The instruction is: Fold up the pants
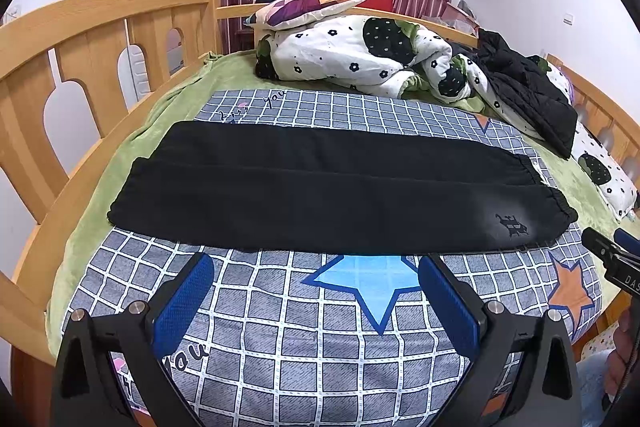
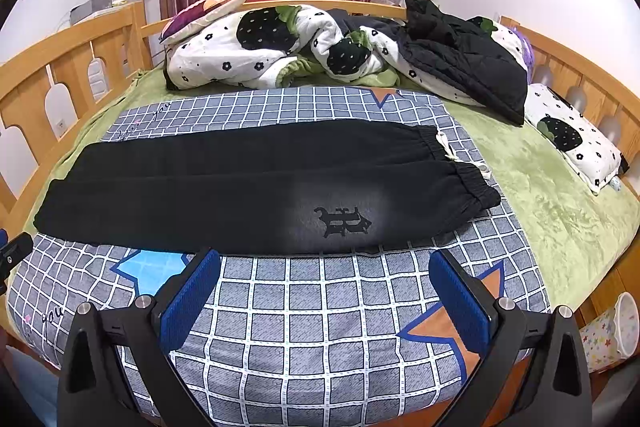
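Pants [image 1: 320, 187] flat on checked sheet [image 1: 280, 327] | beyond both spread fingers [image 2: 188, 299], untouched

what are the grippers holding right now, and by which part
Nothing. The left gripper and right gripper are both open above the checked sheet, short of the black pants, which lie flat and untouched.

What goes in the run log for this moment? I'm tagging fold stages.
stage: pre-grasp | black pants: flat on checked sheet, legs stacked | left gripper: open | right gripper: open
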Motion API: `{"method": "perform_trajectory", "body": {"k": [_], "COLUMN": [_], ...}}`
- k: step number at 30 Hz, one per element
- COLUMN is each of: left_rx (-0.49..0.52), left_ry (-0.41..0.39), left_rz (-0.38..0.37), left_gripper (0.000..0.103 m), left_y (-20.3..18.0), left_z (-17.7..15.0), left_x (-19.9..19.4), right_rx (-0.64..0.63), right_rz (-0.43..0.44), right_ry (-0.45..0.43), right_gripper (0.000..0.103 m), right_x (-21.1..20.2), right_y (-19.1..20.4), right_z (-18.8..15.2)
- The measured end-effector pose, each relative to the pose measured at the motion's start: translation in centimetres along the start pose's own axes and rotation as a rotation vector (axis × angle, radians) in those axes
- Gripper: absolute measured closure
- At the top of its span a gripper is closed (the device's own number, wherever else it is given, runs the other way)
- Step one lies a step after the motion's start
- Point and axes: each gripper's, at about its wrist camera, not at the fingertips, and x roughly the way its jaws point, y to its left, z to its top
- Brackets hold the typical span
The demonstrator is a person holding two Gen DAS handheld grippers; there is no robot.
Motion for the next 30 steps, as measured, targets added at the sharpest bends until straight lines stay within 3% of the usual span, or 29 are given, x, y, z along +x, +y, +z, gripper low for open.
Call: {"method": "perform_trajectory", "body": {"k": [30], "left_rx": [0.001], "left_ry": [-0.011], "left_rz": [-0.012], "left_gripper": [0.000], "left_y": [-0.24], "left_z": [0.07], "left_x": [-0.44], "right_rx": [0.004], "right_rz": [0.002], "right_ry": [-0.003], "right_gripper": [0.001], "right_x": [-0.30], "right_y": [0.15], "right_z": [0.07]}}
